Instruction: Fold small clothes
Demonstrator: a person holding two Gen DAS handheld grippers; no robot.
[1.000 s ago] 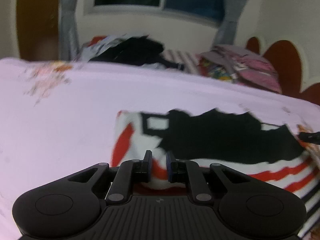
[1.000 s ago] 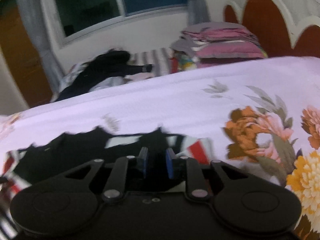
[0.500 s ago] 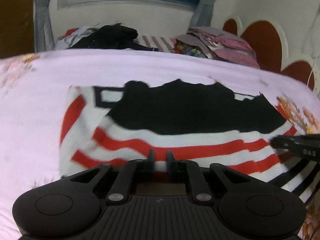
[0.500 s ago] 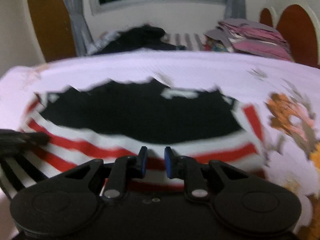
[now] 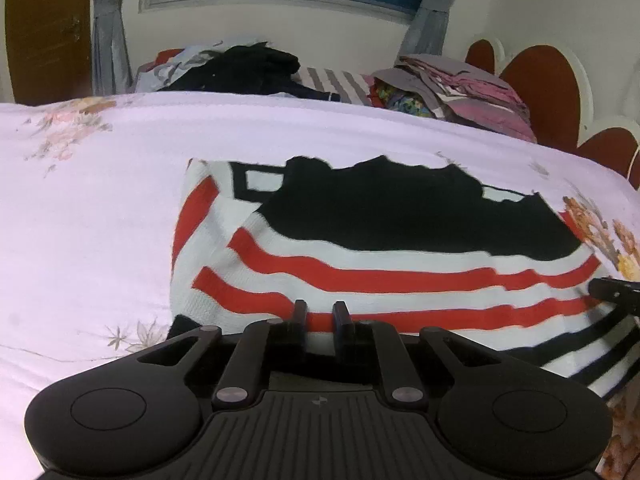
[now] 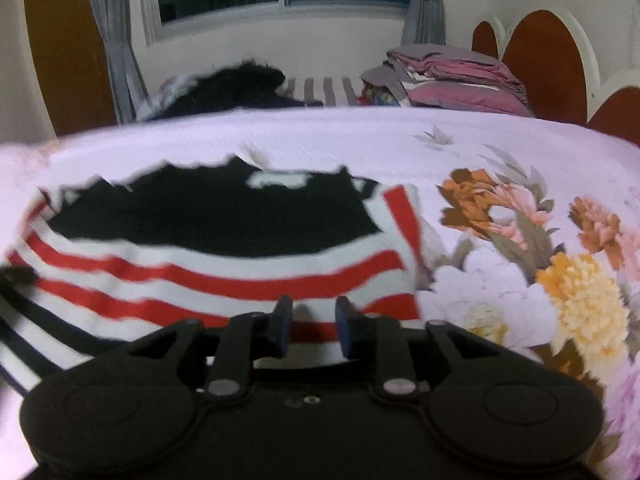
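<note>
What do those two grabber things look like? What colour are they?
Both are black plastic. The left gripper has a ribbed body with a tiny logo, two round discs at the sides, silver rivets on slanted bars, and dark fingers. The right gripper has the same shape, but a smooth body and blue finger pads. No cables or sleeves show.

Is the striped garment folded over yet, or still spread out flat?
Folded over: the red, white and black striped knit garment lies doubled on the floral bedsheet, its striped upper layer partly covering the black panel and a side stripe.
</note>
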